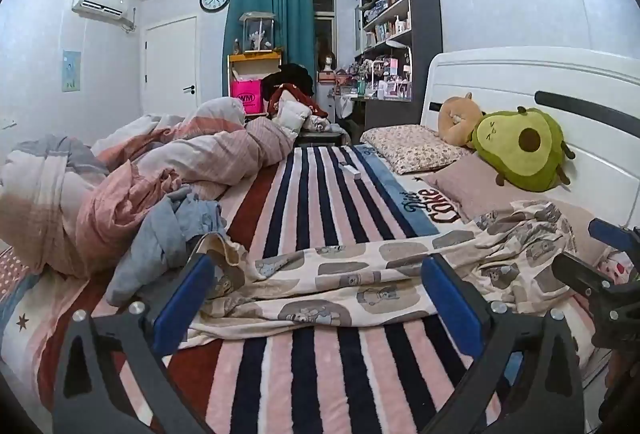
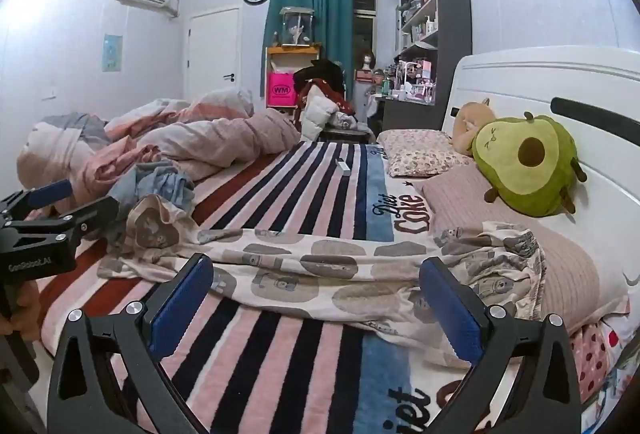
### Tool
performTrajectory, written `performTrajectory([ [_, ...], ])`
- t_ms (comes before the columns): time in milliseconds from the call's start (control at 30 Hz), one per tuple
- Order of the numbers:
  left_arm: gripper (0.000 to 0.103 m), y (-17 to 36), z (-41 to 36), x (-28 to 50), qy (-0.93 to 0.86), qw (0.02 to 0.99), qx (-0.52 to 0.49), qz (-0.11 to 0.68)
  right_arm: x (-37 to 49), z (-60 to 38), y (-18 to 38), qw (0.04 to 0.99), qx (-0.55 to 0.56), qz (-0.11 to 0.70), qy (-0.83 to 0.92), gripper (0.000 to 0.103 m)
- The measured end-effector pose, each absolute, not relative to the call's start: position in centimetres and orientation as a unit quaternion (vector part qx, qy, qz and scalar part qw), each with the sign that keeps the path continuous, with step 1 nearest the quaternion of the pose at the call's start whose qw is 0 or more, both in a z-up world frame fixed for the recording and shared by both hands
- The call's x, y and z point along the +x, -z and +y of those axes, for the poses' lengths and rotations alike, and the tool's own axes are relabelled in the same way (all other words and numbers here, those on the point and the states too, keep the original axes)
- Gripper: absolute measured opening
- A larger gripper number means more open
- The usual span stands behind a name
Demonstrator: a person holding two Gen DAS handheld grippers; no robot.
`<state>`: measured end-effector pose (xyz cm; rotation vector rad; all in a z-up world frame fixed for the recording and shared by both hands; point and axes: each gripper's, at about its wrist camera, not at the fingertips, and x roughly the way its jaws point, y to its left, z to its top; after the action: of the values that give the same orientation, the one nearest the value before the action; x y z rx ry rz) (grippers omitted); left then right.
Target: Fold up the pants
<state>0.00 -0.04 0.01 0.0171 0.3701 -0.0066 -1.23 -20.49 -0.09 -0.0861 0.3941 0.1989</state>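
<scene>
Cream pants [image 1: 360,286] [image 2: 320,274] printed with grey bear patches lie stretched sideways across the striped blanket, crumpled at the right end by the pillow. My left gripper [image 1: 320,294] hovers just in front of the pants' middle, jaws wide open, nothing between its blue pads [image 1: 184,298]. My right gripper [image 2: 320,298] hangs over the pants' near edge, also open and empty, with its blue pads [image 2: 452,302] on either side of the cloth. Each gripper shows at the edge of the other's view: the right gripper [image 1: 608,274], the left gripper [image 2: 52,209].
A bunched pink-and-white duvet [image 1: 140,169] and a blue-grey garment [image 1: 172,234] lie left of the pants. Pillows [image 2: 424,149], an avocado plush [image 2: 524,161] and the white headboard [image 2: 560,81] stand on the right. A small white remote [image 2: 343,165] rests farther up the blanket.
</scene>
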Motion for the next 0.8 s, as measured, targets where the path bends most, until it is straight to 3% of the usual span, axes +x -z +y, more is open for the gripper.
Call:
performTrajectory([
  [800,0.102,-1.6,-0.9,2.2,0.002,0.985,0.012,0.171,1.2,-22.1,-0.6,0.98,-0.009,0.169,-0.103,0.103],
])
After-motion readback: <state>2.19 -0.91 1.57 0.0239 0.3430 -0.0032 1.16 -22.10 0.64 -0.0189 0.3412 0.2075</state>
